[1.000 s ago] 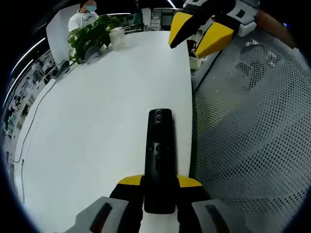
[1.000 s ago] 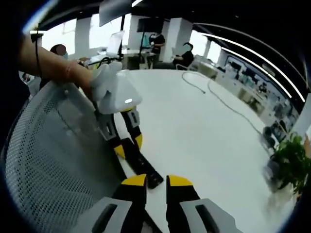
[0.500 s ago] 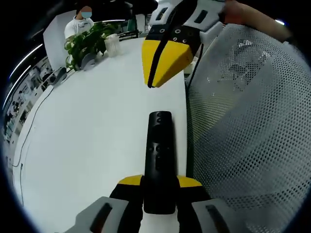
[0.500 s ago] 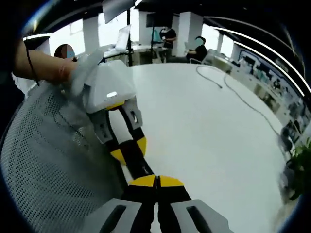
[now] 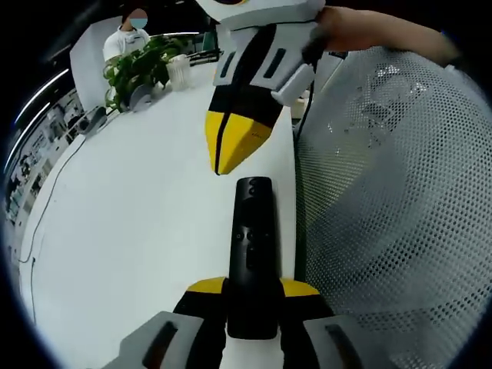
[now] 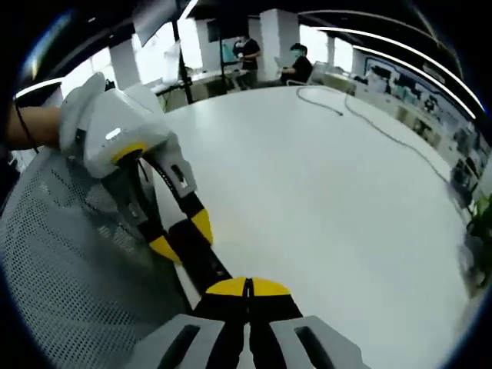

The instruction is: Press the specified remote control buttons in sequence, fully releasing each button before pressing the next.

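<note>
Left gripper view: a black remote control (image 5: 252, 246) is held lengthwise along the view's centre line, its near end clamped between the yellow-tipped jaws of the left gripper (image 5: 252, 288), its far end pointing to 12 o'clock. It lies over the white table (image 5: 138, 231), close to the table's edge; a mesh chair back (image 5: 392, 200) stands at 3 o'clock.

Handling, as judged: a stiff plastic bar, light, smooth-sided and likely slippery. The hold on the narrow sides at the lower end looks sound, since the button face stays uncovered. A press near the far end may lever the remote within the grip, so firm clamping is called for.

The right gripper (image 5: 229, 161) comes in from 12 o'clock, its jaws drawn together into one yellow wedge, nothing between them. The tip sits just beyond the remote's top end, slightly toward 11 o'clock; contact with the remote cannot be told.

Right gripper view: the right gripper (image 6: 247, 287) is seen with jaws pressed flat together at 6 o'clock. The left gripper (image 6: 181, 238) lies at 9 o'clock with the remote control (image 6: 201, 265) running between its jaws toward the right gripper's tip.

A potted plant (image 5: 142, 65) is noted far off at 11 o'clock on the table.
</note>
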Available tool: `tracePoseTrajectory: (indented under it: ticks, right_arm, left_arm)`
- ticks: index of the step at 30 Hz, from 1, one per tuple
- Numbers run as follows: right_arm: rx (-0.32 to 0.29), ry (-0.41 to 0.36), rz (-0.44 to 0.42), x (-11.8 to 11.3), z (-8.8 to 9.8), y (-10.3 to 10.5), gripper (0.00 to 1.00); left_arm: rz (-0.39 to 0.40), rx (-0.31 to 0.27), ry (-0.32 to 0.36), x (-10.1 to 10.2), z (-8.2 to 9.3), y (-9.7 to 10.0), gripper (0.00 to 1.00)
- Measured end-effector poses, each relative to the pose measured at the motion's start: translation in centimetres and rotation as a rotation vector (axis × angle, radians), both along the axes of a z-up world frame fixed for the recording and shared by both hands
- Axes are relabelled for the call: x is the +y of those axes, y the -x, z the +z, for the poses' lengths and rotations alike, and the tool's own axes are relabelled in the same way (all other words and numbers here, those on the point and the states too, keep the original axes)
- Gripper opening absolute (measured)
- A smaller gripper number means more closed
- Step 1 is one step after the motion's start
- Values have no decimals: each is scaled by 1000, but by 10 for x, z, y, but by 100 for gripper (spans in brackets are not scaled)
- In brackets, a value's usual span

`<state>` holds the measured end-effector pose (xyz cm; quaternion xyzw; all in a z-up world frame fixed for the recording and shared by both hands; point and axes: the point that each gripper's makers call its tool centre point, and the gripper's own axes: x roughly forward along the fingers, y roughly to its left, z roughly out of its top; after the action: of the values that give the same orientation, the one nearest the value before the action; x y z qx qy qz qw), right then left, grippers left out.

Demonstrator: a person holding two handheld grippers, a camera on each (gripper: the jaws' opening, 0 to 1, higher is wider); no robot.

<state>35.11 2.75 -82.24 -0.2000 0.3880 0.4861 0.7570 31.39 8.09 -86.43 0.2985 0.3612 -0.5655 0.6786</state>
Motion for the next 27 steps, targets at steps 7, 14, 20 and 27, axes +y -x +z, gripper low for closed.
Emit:
tracePoseTrajectory:
  ticks: [7,14,20,27]
  right_arm:
    - [-4,36,22,-3,-4,3,0]
    - [-25,96,2,-16,-9,-3,0]
    - [9,95,24,-14,-13,6,0]
    - [72,167,100,-19,-28,26,0]
  left_arm:
    - [-2,-1,1,0,0,0,25]
    - [-3,-1,9,0,0,0,25]
    - [-7,0,12,0,0,0,25]
    - [-16,0,13,0,0,0,25]
